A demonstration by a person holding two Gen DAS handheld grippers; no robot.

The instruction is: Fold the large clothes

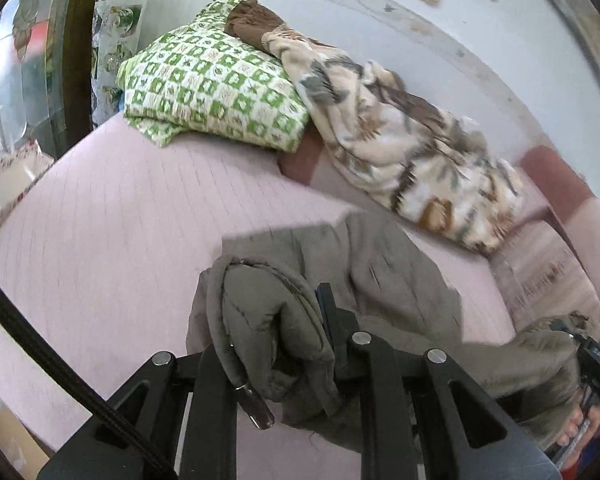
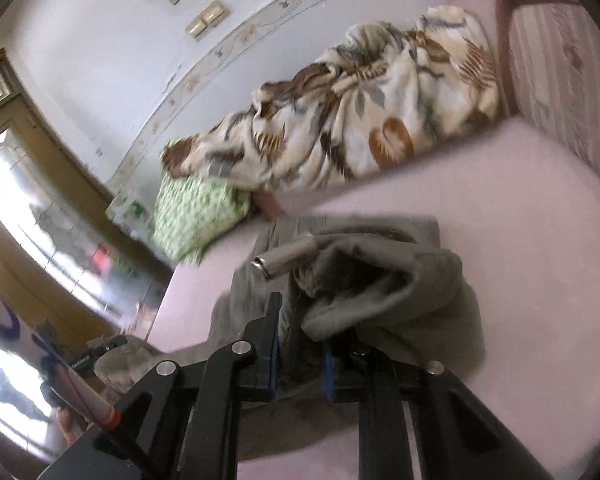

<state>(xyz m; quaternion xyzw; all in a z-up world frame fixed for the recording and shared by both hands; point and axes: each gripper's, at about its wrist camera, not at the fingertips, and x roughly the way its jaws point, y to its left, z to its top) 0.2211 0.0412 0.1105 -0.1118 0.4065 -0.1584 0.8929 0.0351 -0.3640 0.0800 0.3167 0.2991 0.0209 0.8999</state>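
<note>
Jaws, left gripper (image 1: 300,320): clamped on a bunched edge of the grey jacket (image 1: 380,276).
Jaws, right gripper (image 2: 300,340): nearly closed, pinching another thick fold of the jacket.
Jacket location: partly raised off the pink bed (image 1: 120,216), far end resting on it.
Progress: early, I judge; no neat fold visible, garment crumpled.
Remaining: spread flat, fold.
Materials: jacket padded, quilted, matte; metal zipper pull (image 1: 256,408) dangling. Bed cover ribbed.
Background: green checked pillow (image 1: 216,84), floral blanket (image 1: 412,140), both soft and heaped.

You get soft daylight from the glazed wooden-framed door (image 2: 24,216) — blown out to white glare; motion blur smears the green-and-white checked quilt (image 2: 196,216), and fisheye bending darkens every corner.
</note>
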